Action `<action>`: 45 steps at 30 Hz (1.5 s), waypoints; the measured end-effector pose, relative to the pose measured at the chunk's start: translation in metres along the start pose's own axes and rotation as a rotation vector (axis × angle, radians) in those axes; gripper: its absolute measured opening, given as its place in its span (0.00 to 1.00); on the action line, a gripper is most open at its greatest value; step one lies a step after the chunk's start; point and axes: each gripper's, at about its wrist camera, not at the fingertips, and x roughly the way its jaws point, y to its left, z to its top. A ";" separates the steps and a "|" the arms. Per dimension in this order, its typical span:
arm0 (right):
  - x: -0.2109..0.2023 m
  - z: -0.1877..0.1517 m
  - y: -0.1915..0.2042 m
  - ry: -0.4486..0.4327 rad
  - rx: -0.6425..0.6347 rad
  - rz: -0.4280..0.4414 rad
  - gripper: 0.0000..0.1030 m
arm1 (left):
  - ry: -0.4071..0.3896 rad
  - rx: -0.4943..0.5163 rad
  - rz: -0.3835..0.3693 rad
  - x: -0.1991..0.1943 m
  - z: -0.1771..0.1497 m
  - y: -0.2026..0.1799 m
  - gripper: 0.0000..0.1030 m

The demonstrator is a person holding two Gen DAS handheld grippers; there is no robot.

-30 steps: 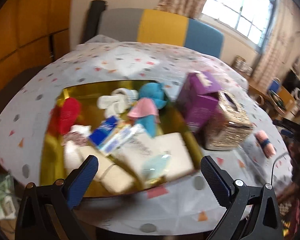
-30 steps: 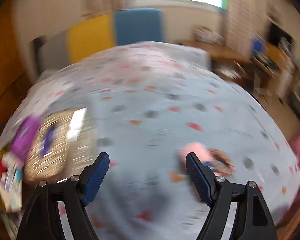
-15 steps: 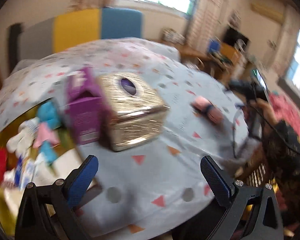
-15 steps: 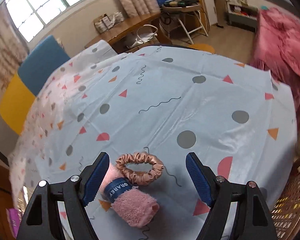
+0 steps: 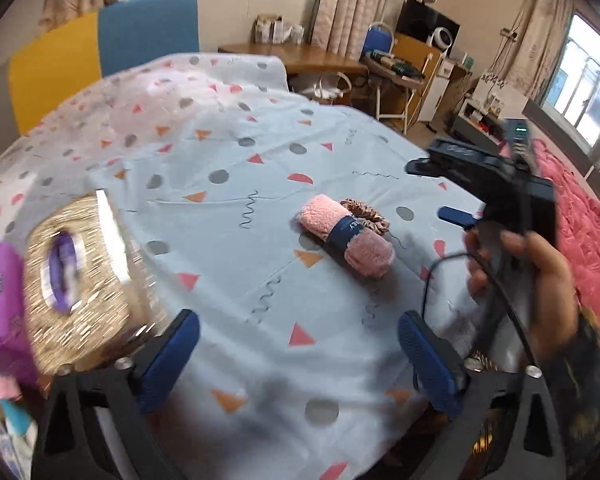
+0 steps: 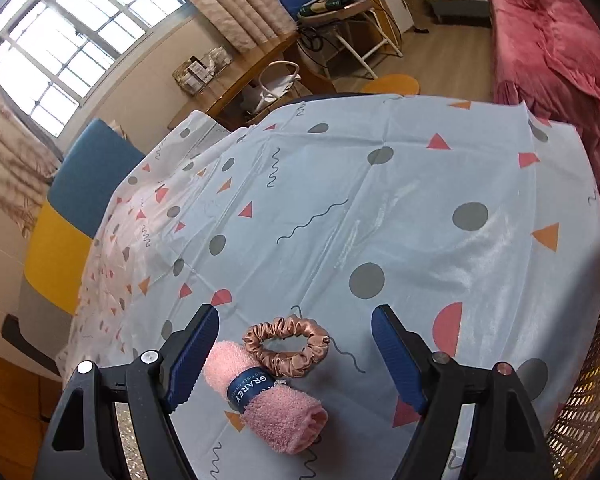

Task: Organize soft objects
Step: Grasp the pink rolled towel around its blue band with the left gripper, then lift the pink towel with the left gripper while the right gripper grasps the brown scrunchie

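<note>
A rolled pink towel (image 5: 346, 240) with a dark blue band lies on the patterned tablecloth, and shows in the right wrist view (image 6: 268, 404) too. A bronze satin scrunchie (image 5: 366, 214) lies touching it, and also shows in the right wrist view (image 6: 286, 346). My right gripper (image 6: 296, 360) is open and empty, its jaws wide on either side of towel and scrunchie, just above them. My left gripper (image 5: 300, 356) is open and empty, well short of the towel. The right gripper shows in the left wrist view (image 5: 456, 216) held by a hand (image 5: 536, 292).
A gold woven tissue box (image 5: 76, 280) and a purple box (image 5: 0, 288) stand at the left. The tablecloth (image 6: 380, 208) covers the table. A blue and yellow chair back (image 5: 100, 56) is behind it. A wicker chair (image 6: 580, 412) and a red bed (image 6: 560, 48) lie to the right.
The left wrist view has swung right from the gold tray of soft items to the towel. The right gripper has come nearer over the towel and scrunchie.
</note>
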 end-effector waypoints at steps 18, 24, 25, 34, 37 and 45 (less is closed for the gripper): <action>0.004 -0.002 0.003 0.048 -0.008 0.060 0.78 | 0.197 -0.231 -0.108 0.152 0.069 -0.024 0.75; 0.006 -0.003 0.002 0.060 -0.002 0.065 0.78 | 0.195 -0.175 -0.086 0.164 0.061 -0.027 0.45; 0.006 -0.003 0.003 0.062 -0.004 0.066 0.78 | 0.199 -0.175 -0.097 0.160 0.059 -0.023 0.44; 0.023 -0.010 0.019 0.145 -0.089 0.035 0.78 | 0.207 -0.133 -0.078 0.119 0.010 0.018 0.44; 0.039 -0.011 0.027 0.218 -0.149 -0.024 0.78 | 0.203 -0.126 -0.075 0.113 -0.001 0.025 0.46; 0.086 -0.003 0.051 0.304 -0.363 -0.225 0.78 | 0.148 -0.094 -0.055 0.105 -0.012 0.022 0.46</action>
